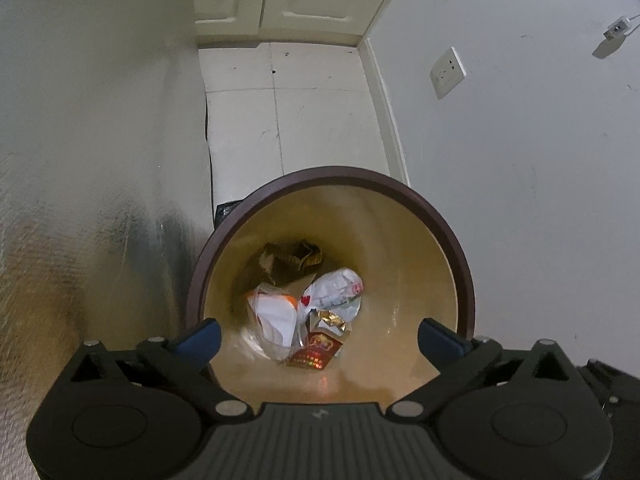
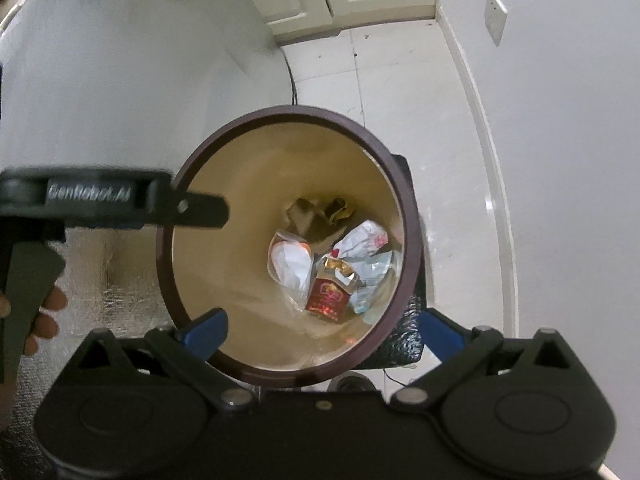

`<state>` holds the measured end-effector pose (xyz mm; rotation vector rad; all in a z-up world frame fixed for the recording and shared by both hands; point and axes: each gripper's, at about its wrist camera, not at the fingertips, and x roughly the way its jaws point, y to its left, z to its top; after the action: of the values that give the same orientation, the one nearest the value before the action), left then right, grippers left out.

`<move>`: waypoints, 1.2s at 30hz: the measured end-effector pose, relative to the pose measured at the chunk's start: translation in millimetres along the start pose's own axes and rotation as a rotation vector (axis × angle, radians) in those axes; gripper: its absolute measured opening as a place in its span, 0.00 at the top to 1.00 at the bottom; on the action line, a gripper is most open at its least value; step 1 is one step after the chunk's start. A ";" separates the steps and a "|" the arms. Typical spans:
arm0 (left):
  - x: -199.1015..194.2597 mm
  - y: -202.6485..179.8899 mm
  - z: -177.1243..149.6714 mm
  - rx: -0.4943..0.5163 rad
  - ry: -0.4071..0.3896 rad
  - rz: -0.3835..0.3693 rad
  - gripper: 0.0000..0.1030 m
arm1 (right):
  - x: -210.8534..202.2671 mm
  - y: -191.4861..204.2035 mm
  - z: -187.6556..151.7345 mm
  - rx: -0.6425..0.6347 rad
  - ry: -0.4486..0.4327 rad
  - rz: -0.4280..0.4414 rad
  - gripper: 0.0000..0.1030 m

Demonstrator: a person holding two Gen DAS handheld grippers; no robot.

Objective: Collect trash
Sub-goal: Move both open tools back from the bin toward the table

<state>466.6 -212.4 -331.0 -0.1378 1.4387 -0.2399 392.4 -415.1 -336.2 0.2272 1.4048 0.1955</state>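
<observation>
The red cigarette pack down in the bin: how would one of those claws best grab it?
Come straight down from above; the trash bin walls block any side approach. Close across the red cigarette pack on its narrow sides, below the torn gold foil top, since it lies uppermost on the wrappers.

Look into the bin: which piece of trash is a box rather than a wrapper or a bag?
The red cigarette pack, with its torn gold foil top. It lies nearest the left gripper; the rest in the bin are soft, crumpled plastic or brown paper.
</observation>
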 end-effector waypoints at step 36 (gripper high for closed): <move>-93.5 6.0 -81.4 -0.006 -0.065 0.062 0.00 | -100.5 14.3 -24.8 -0.050 -0.153 -0.073 0.00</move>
<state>375.9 -179.5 -252.9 -0.1043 1.3767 -0.1788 352.2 -427.4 -240.5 0.1462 1.2522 0.1502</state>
